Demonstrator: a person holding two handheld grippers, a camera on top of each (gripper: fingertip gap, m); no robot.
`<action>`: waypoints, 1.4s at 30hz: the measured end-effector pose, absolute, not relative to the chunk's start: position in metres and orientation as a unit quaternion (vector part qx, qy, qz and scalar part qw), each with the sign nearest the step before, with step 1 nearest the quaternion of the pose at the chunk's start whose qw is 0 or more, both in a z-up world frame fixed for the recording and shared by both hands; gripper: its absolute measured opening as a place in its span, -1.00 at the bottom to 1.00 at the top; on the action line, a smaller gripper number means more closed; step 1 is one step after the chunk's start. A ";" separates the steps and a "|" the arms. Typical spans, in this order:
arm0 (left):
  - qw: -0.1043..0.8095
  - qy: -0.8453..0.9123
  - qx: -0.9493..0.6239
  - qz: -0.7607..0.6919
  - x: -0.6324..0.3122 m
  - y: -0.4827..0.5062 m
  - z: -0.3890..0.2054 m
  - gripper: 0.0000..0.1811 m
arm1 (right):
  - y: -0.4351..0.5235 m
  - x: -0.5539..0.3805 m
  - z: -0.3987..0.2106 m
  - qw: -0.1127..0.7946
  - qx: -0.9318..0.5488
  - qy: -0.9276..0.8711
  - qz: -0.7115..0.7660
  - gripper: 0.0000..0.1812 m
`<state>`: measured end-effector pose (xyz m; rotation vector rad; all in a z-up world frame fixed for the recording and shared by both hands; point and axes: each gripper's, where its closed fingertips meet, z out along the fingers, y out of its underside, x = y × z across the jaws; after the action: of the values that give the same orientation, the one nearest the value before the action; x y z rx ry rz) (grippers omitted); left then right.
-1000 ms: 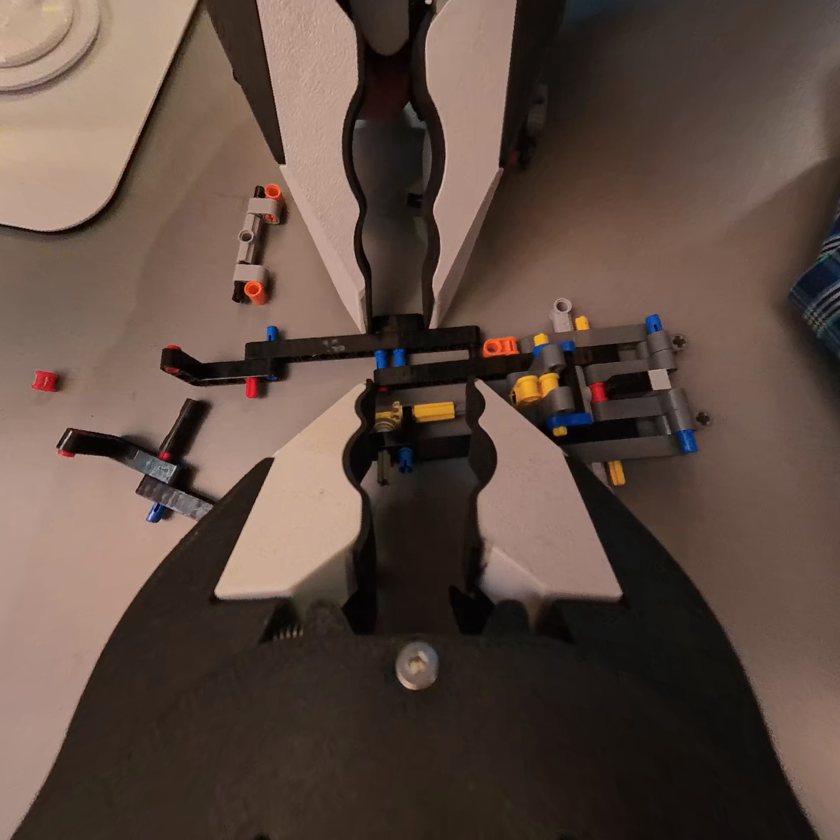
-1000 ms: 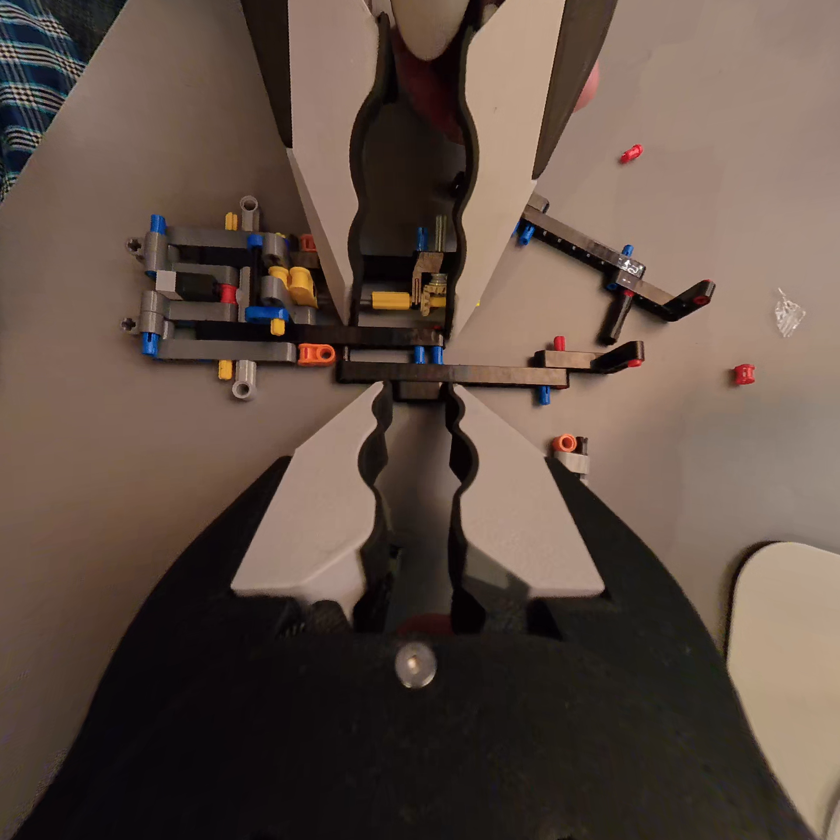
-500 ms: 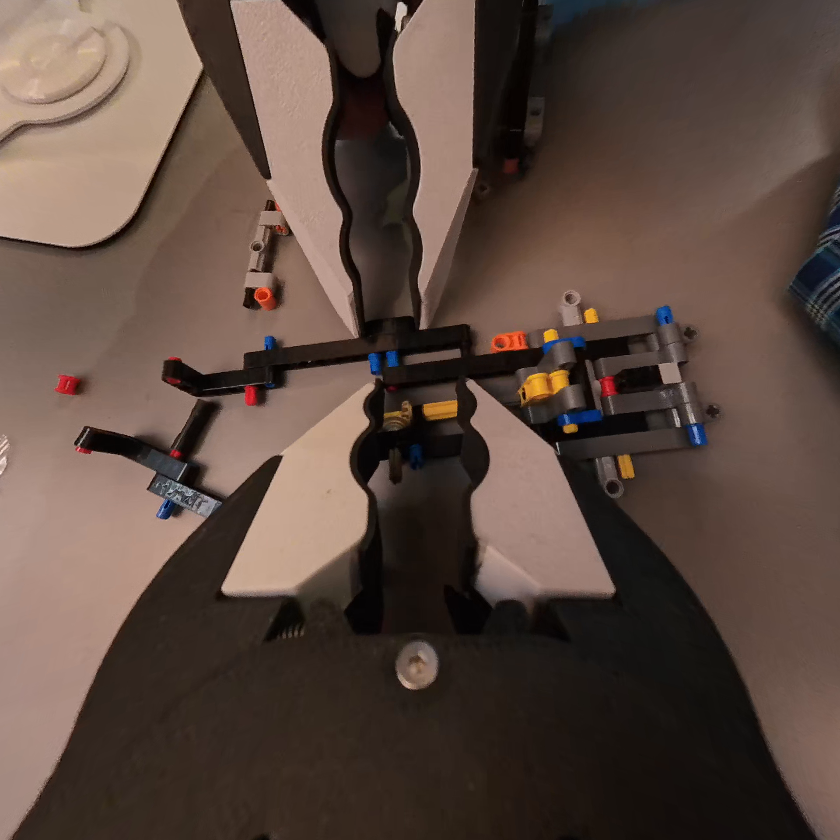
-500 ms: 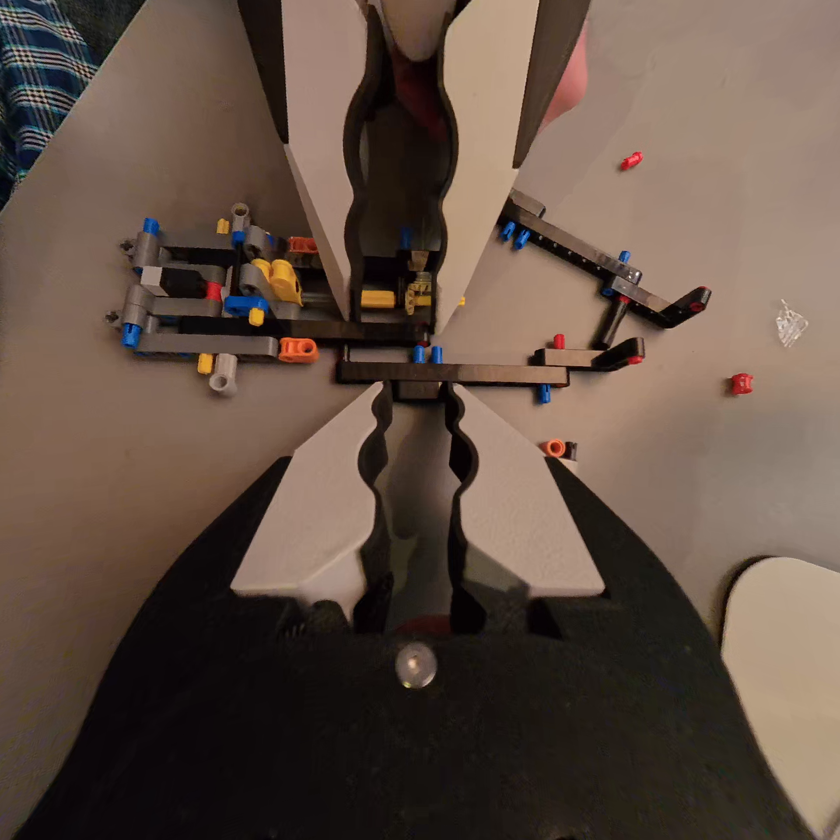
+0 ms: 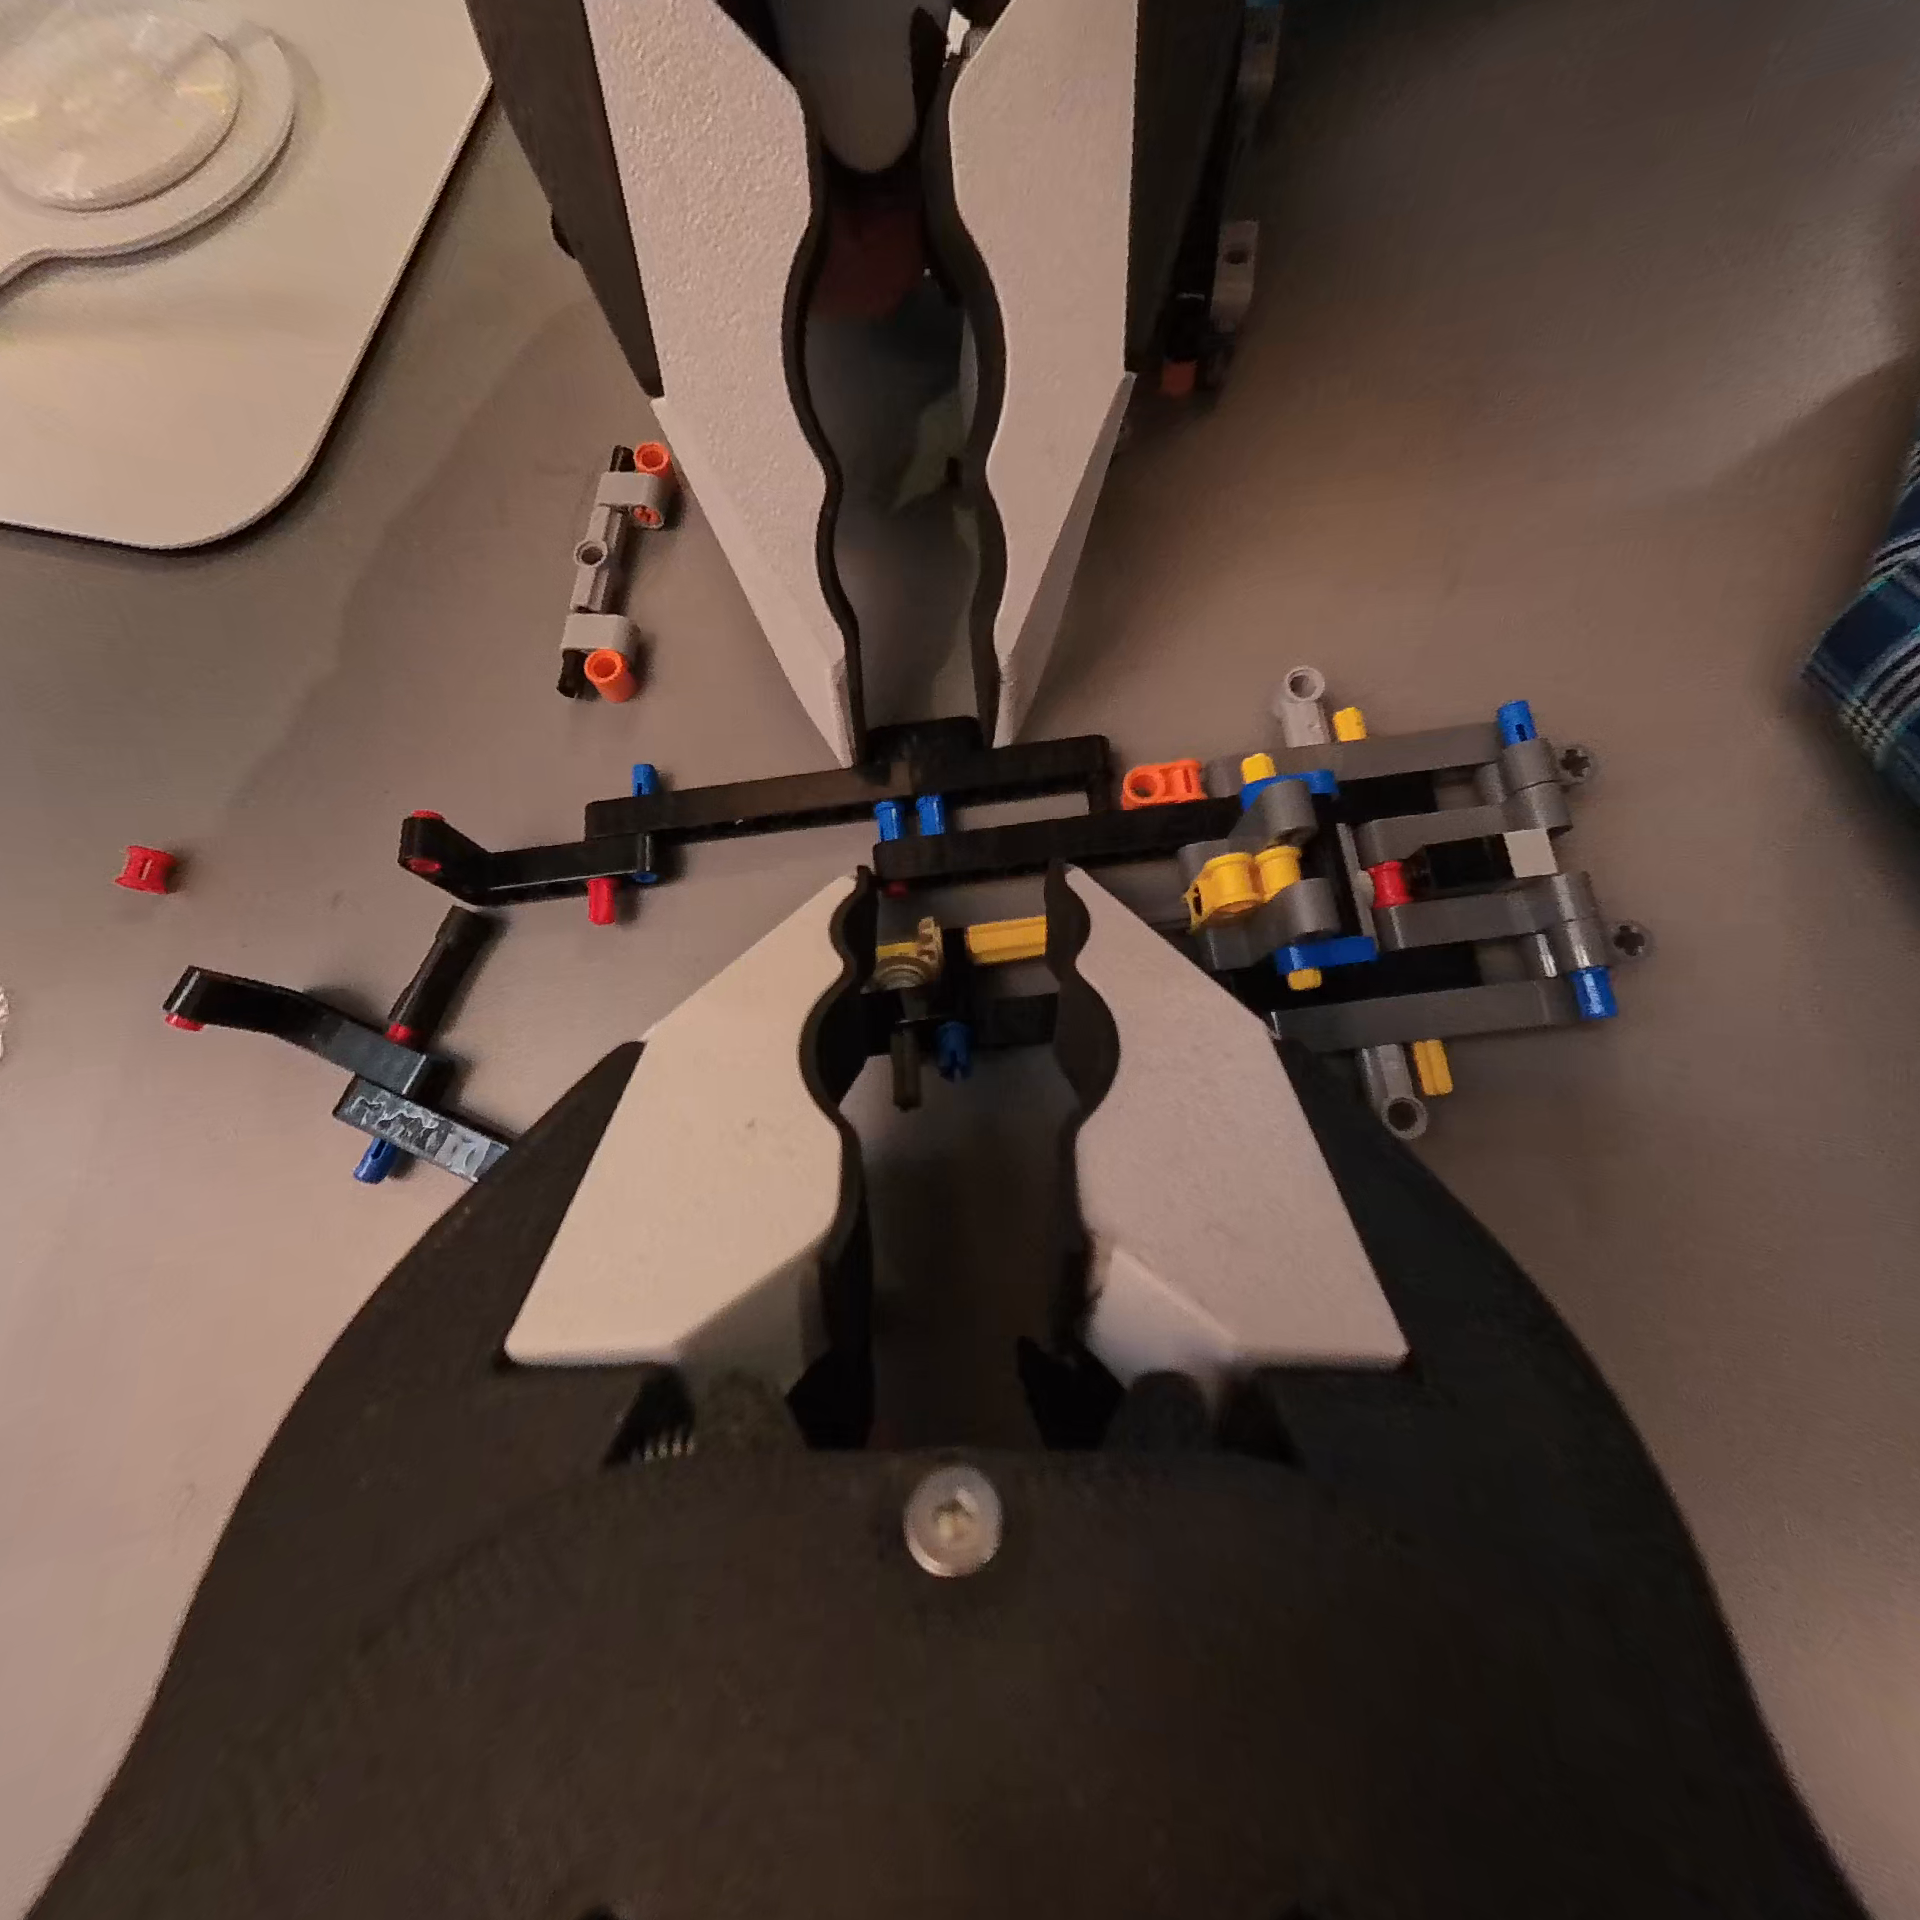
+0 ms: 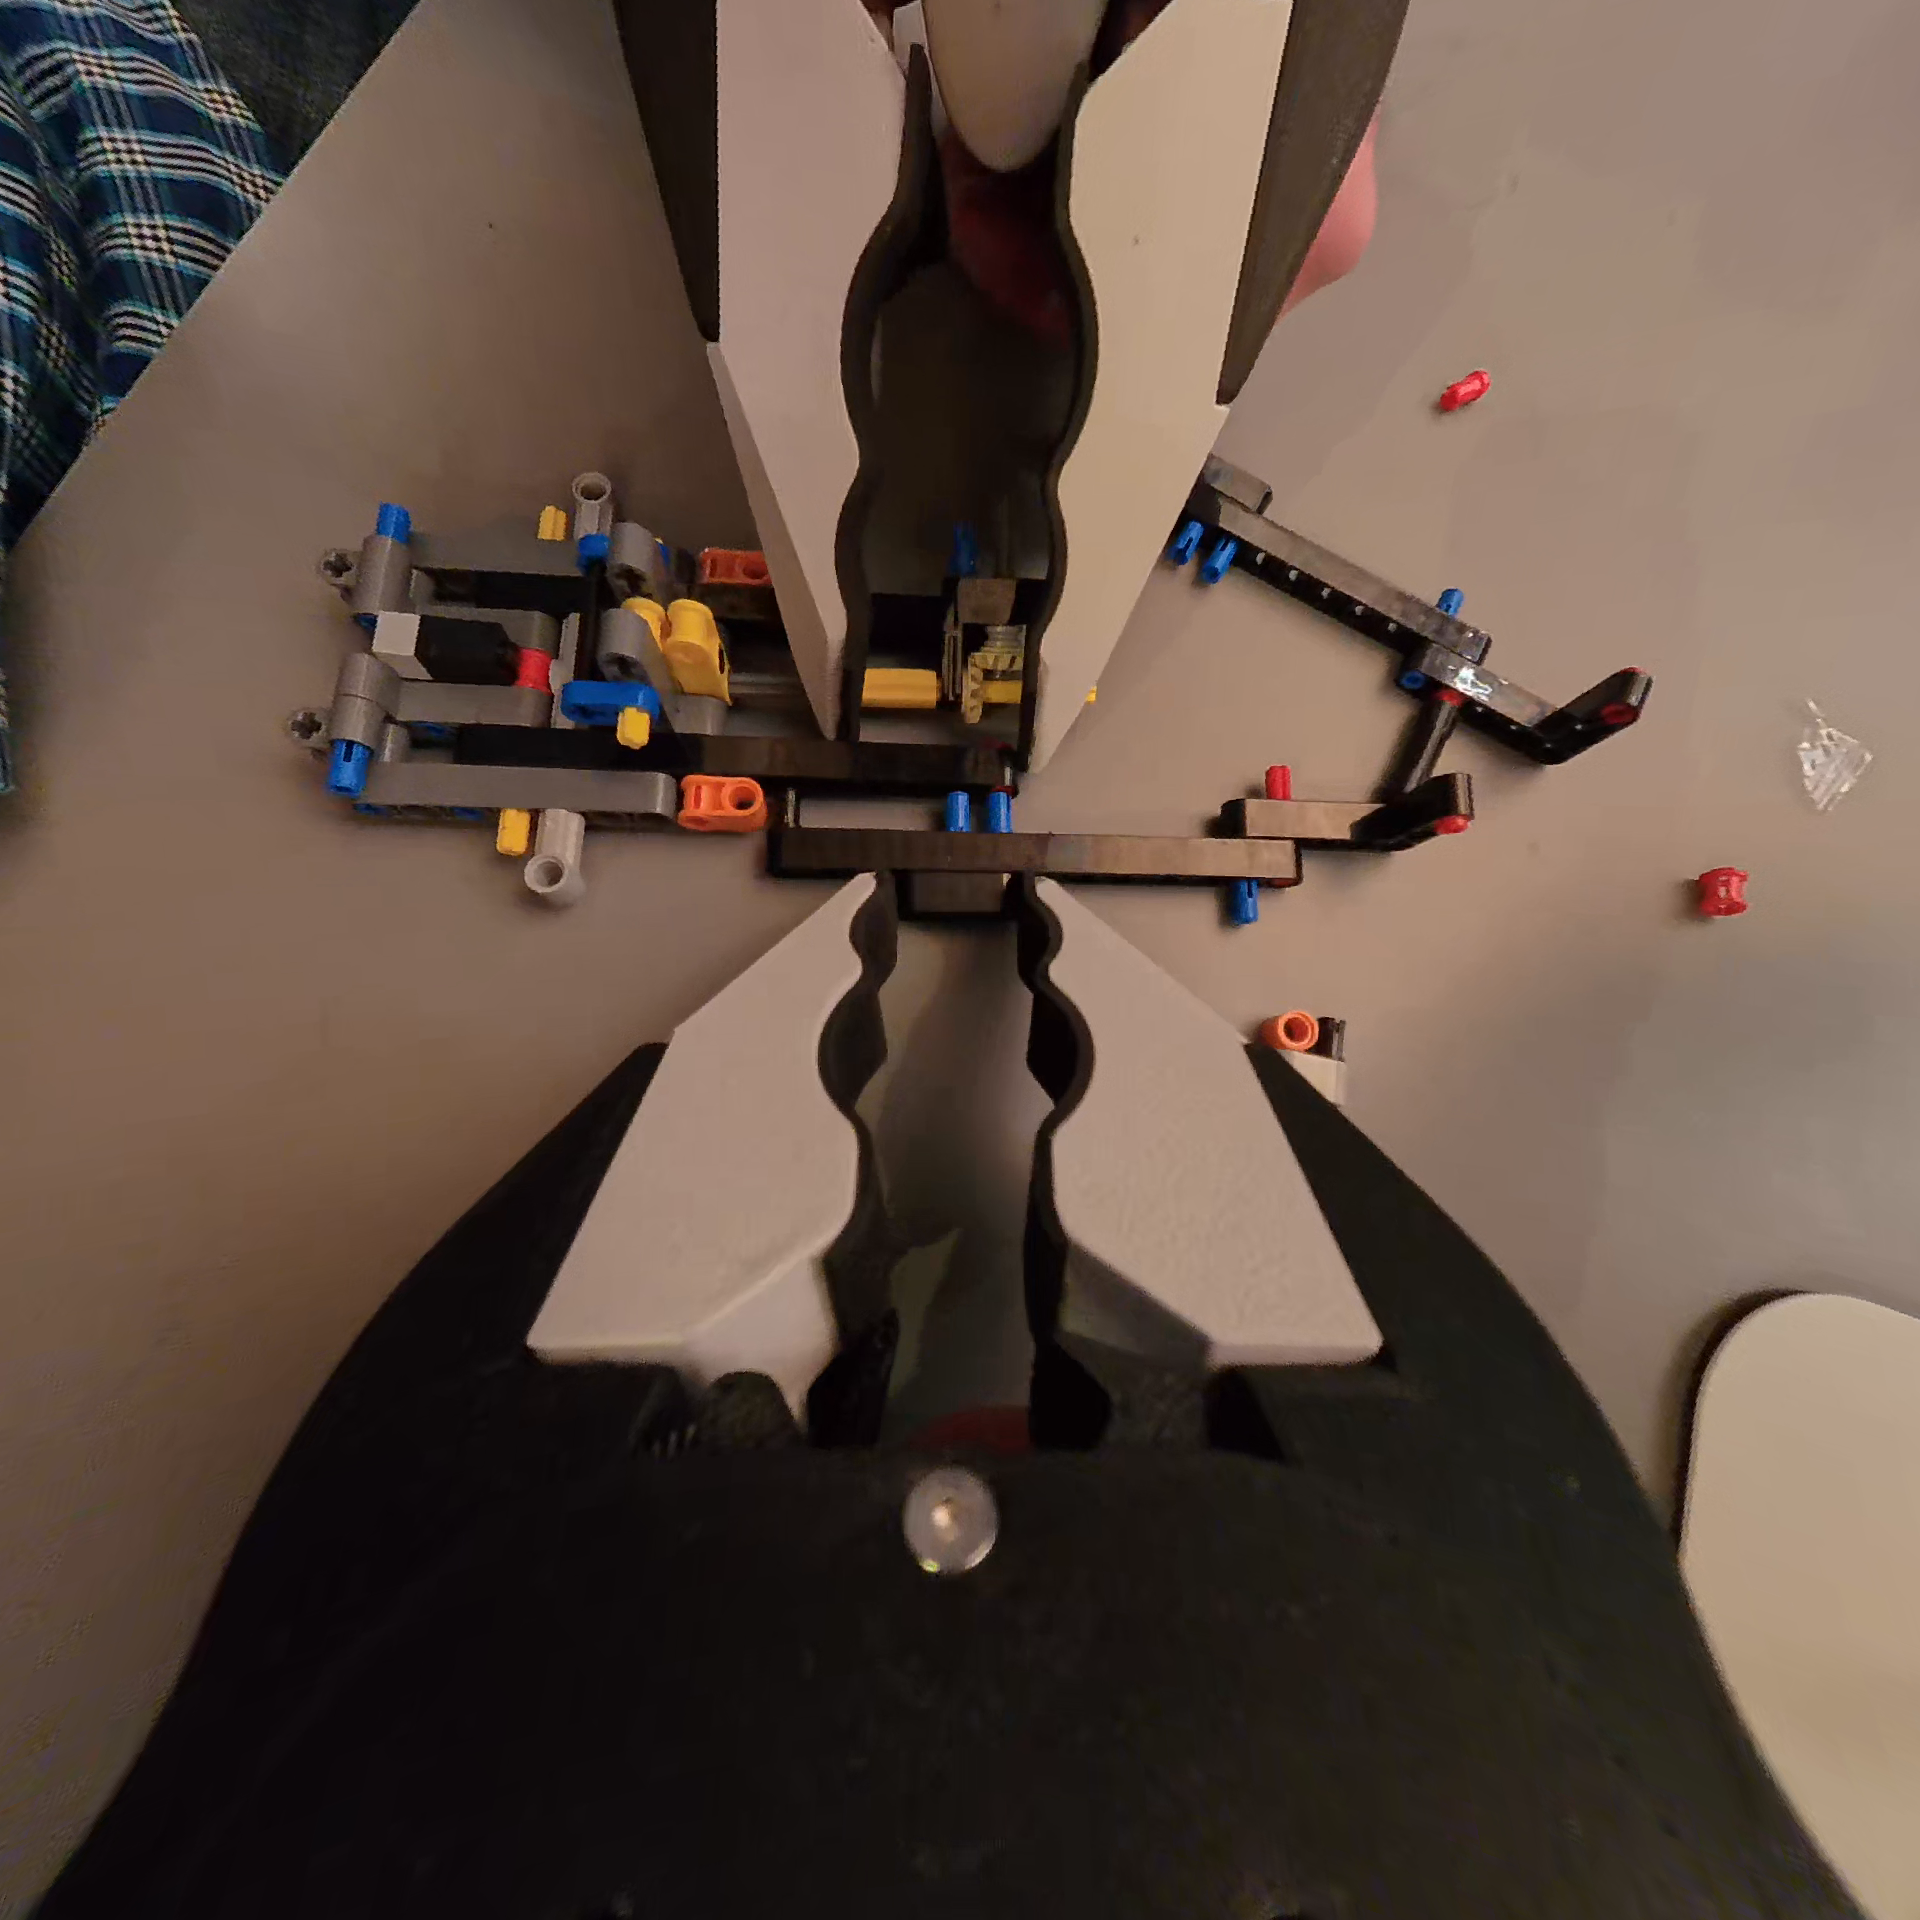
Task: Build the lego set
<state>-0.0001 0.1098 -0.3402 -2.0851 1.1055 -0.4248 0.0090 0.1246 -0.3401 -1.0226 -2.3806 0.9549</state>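
Observation:
The grey, black and yellow lego assembly [image 5: 1455,914] lies on the table; it also shows in the right wrist view [image 6: 468,717]. My left gripper [image 5: 958,894] is shut on its black frame end beside a yellow gear; it comes in from the top of the right wrist view [image 6: 935,727]. My right gripper [image 6: 953,894] is shut on a small black block on a long black beam [image 6: 1143,854]. That gripper [image 5: 928,732] and beam [image 5: 748,805] also show in the left wrist view. Two blue pins [image 6: 977,808] span the narrow gap between beam and assembly.
A second black angled beam [image 5: 312,1029] lies loose, with a grey and orange connector piece [image 5: 613,561] and a red bush [image 5: 143,868] nearby. A small red pin [image 6: 1465,390] and a clear plastic scrap [image 6: 1834,753] lie apart. A white board [image 5: 208,312] and plaid cloth [image 6: 104,208] border the table. Less than 4 cm separates the two grippers' tips. The red bush [image 5: 143,868] is about 15 cm from both grippers' fingertips. My right wrist view [image 6: 1727,883] looks at it from another angle.
The assembly was tilted a little half a second ago and now lies level again. Both grippers keep their hold, and the beam stays alongside the assembly.

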 end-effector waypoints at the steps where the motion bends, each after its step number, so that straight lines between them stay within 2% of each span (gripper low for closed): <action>1: 0.363 0.430 -0.810 -0.165 0.000 0.110 -0.340 -0.66 | 0.124 0.009 -0.340 0.188 -0.363 -0.847 0.340 -0.77; 42: 0.367 0.427 -0.811 -0.160 -0.002 0.111 -0.340 -0.66 | 0.125 0.008 -0.339 0.214 -0.385 -0.832 0.338 -0.77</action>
<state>-0.0016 0.1107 -0.3399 -2.0836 1.0976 -0.4122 0.0082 0.1246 -0.3385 -1.0684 -2.3075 0.9376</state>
